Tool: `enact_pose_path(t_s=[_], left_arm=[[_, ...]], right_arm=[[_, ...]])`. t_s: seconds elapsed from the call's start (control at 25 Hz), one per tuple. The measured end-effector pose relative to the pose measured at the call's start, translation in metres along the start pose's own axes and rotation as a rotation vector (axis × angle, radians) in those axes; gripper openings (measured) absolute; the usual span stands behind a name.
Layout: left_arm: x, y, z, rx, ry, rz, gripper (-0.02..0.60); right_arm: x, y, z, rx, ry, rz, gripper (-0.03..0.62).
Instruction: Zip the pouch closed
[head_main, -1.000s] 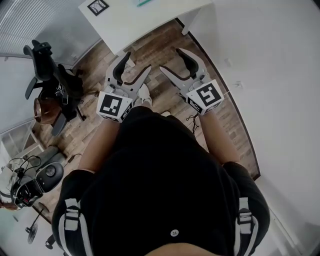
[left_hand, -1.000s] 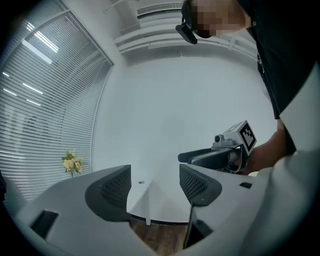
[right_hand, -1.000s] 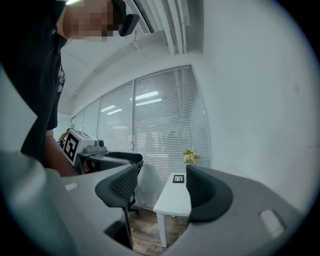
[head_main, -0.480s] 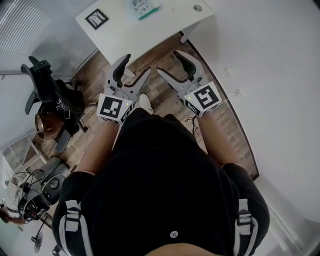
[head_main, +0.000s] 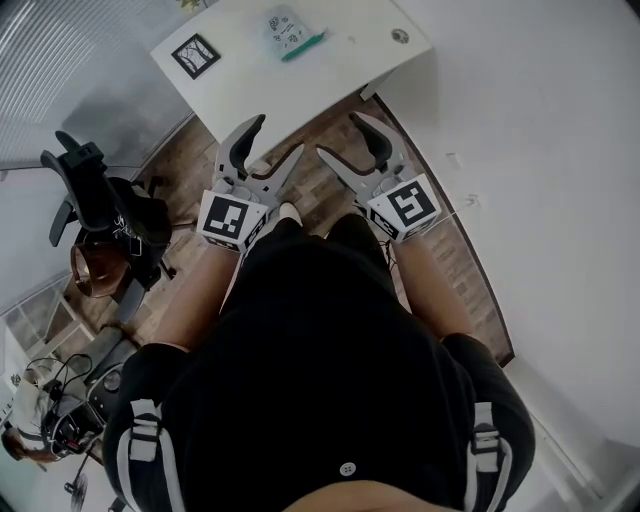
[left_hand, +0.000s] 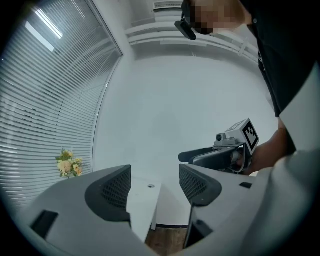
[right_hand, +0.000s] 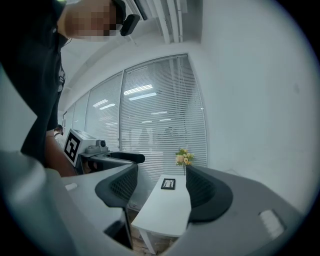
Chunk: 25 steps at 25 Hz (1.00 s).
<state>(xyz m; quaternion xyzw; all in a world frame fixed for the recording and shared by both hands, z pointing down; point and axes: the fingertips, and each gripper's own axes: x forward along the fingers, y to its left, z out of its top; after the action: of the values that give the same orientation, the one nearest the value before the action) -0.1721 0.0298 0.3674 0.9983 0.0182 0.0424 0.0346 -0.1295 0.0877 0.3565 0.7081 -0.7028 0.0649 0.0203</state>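
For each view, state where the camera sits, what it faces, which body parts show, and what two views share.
Head view: on the head, looking steeply down at white table, pouch, floor; torso, forearms, left gripper, right gripper show.
Left gripper view: on the left gripper, facing a white wall; right gripper, forearm show.
Right gripper view: on the right gripper, facing blinds; left gripper shows.
Both gripper views show the table and flowers.

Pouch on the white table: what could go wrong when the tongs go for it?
1. The pouch lies loose on the table; pulled by one side only, it may slide.
2. The left tongs and right tongs hang open near the table edge; a low reach might strike it.
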Motion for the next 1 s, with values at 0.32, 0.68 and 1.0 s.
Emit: enact_pose_path(t_s=[0.32,0.68,1.0], left_arm=[[0.044,0.018,-0.001,-0.005,0.021,0.035,0.288],[0.126,0.035,0.01,-0.008,0.034,0.154,0.287],[0.2,0.029,0.013,-0.027,0.037,0.243,0.287]], right_arm=[[0.019,-0.053,0.0,0.007,-0.002,0.032,0.3],[0.04,-0.138,0.006,-0.01,0.002,0.16,0.299],[0.04,-0.21,0.003,-0.01,-0.006,0.266,0.299]])
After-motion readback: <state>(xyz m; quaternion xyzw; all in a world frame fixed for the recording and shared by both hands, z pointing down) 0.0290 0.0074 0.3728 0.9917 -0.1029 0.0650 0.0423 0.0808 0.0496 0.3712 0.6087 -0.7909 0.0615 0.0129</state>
